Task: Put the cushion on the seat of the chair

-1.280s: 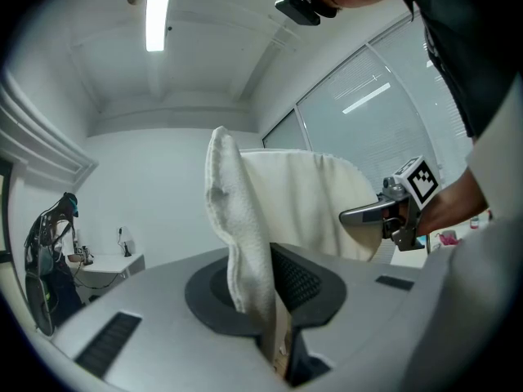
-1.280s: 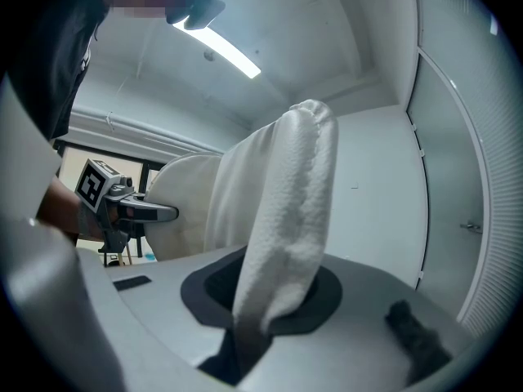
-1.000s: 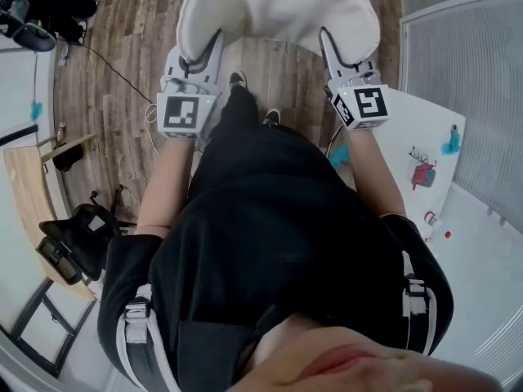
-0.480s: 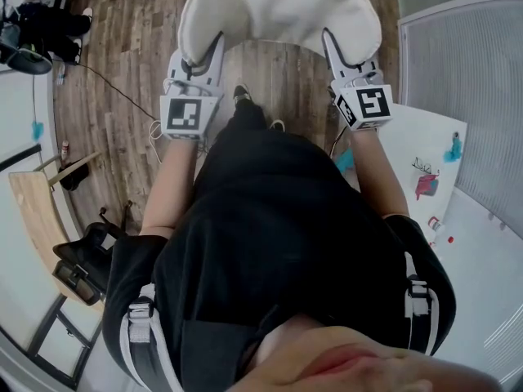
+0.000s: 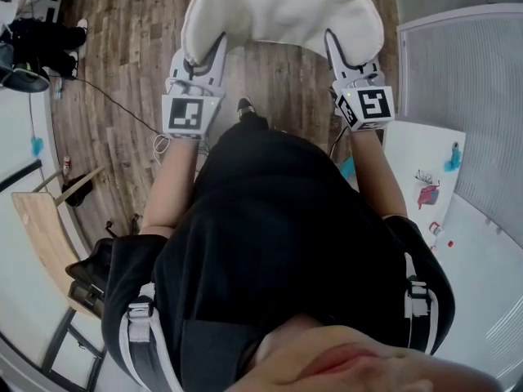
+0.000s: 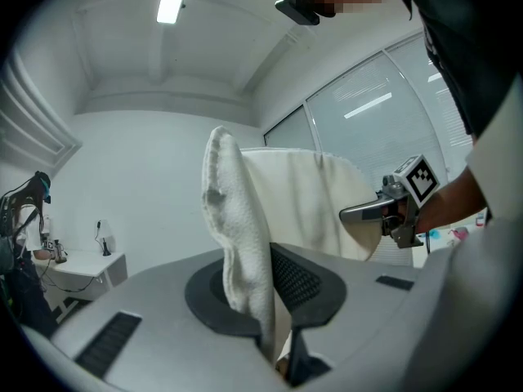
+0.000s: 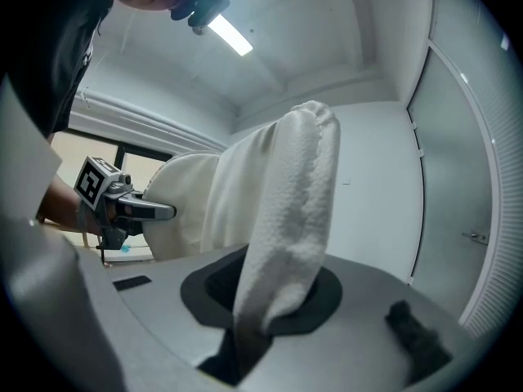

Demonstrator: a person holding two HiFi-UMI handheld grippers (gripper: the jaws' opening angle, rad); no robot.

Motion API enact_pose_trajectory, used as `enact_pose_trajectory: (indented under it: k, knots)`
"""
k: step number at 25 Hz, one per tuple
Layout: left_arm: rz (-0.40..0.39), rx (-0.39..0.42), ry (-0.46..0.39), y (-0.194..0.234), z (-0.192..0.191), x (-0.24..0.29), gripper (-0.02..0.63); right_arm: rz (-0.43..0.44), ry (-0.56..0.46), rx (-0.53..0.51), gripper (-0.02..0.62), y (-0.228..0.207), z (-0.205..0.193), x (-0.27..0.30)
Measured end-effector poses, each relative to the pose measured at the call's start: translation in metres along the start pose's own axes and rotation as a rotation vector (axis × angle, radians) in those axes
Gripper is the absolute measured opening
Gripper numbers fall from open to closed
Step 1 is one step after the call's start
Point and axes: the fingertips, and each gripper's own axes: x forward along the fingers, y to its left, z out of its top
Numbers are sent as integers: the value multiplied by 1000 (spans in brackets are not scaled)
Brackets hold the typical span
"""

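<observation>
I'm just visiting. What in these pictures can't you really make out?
- The cushion: in the head view its far edge is cut off by the picture's top.
- The chair: no view shows a seat I can pick out.
- A dark thing, head view lower left: partly behind the person's sleeve, too small to name.
- Small coloured items on the white surface, head view right: too small to identify.

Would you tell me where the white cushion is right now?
Top centre of the head view, the white cushion hangs over the wooden floor, the left gripper clamped on its left edge, the right gripper on its right.
</observation>
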Motion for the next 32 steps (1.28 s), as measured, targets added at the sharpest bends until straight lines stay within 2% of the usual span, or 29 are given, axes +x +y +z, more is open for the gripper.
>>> enact_pose_trajectory:
  k: [8, 17, 24, 32]
  knots:
    - [-36, -20, -6, 55, -8, 16, 52, -35, 21, -6, 55, 13, 10, 52]
    - [-53, -39, -3, 94, -23, 29, 52, -42, 46, -9, 55, 22, 8, 91]
    - [-46, -39, 6, 105, -39, 56, 52, -32, 51, 4, 55, 6, -12, 119]
    - [-18, -30, 22, 117, -29, 75, 52, -4, 44, 7, 55, -12, -3, 140]
